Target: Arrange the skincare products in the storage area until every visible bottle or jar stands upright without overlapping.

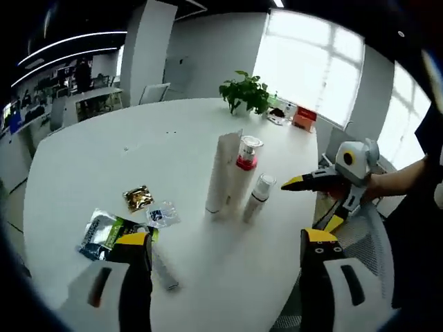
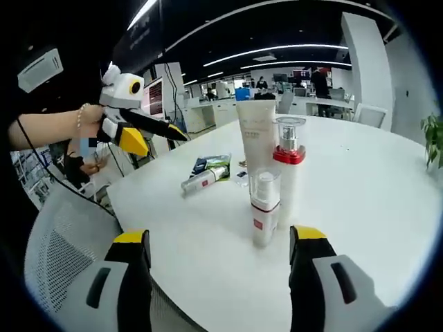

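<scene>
Skincare products are split into two groups on the white table [image 1: 104, 152]. In the left gripper view, reading left to right: a green-and-white sachet [image 1: 104, 234] lies flat, a small tube [image 1: 165, 271] lies on its side just beyond the left gripper [image 1: 225, 252], then a gold sachet [image 1: 138, 198] and a clear sachet [image 1: 163, 214], all flat. Further right stand three upright items: a tall white tube [image 1: 223, 173], a red-collared pump bottle [image 1: 246, 162] and a short white bottle [image 1: 257, 197], close together without visibly overlapping.

The left gripper's jaws are wide apart and hold nothing. In the right gripper view, the right gripper [image 2: 220, 263] is likewise spread wide and empty, with the short white bottle directly ahead between its jaws.

Judged step: stand the lying tube upright.
1. Approach with the left gripper, the nearer one.
2. Close across the tube's body, not its cap.
3. Set it down well apart from the upright trio, so that none is toppled.

The potted plant [image 1: 246, 92] at the far edge is not involved.
</scene>
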### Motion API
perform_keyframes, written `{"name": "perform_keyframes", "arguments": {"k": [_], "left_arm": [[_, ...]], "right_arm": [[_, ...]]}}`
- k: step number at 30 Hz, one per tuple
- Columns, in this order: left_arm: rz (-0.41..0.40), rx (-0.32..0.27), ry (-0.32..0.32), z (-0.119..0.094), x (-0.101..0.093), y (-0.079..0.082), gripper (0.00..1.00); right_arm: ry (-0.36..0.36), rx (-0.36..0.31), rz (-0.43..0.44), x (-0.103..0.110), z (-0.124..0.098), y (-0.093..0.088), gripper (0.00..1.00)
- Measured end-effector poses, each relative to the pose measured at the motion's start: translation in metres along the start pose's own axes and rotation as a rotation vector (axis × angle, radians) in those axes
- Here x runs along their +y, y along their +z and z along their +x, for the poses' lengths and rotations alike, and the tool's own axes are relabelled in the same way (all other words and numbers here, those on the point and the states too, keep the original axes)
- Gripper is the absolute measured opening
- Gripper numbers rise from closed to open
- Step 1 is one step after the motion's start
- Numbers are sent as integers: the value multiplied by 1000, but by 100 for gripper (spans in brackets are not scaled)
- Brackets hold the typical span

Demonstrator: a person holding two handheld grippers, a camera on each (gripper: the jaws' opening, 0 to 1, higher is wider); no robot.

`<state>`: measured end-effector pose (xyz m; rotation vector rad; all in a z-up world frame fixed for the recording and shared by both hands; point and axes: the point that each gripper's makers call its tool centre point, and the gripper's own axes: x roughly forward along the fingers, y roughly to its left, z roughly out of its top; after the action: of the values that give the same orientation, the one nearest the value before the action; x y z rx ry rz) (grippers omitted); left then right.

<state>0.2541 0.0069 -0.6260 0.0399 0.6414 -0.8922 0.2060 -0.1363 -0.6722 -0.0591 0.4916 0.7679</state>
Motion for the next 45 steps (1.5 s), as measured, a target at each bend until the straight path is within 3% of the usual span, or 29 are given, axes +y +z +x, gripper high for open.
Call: {"name": "perform_keyframes", "arguments": {"k": [11,19,22,27,35,38,45], "left_arm": [[-64,-33,107,-27,1,-29,96],[-113,-33,148,-40,-5,-49,95],[-156,-69,164,-47,-8,-53,95],[-159,-32,180,-54,-8,-74,95],[-199,-37,203,-58,-12,-88,94],[-193,-13,199,-56,-15,-91,94],[-195,-25,197,-55,-13,-86,93]], "right_arm": [[18,11,-29,7,1,-1,82],[14,11,-33,6,1,0,82],[12,9,-37,6,1,1,81],[6,14,-47,4,1,0,82],[-2,7,-37,2,0,1,82],[0,8,-44,3,0,1,82],[-2,8,-42,3,0,1,82]]}}
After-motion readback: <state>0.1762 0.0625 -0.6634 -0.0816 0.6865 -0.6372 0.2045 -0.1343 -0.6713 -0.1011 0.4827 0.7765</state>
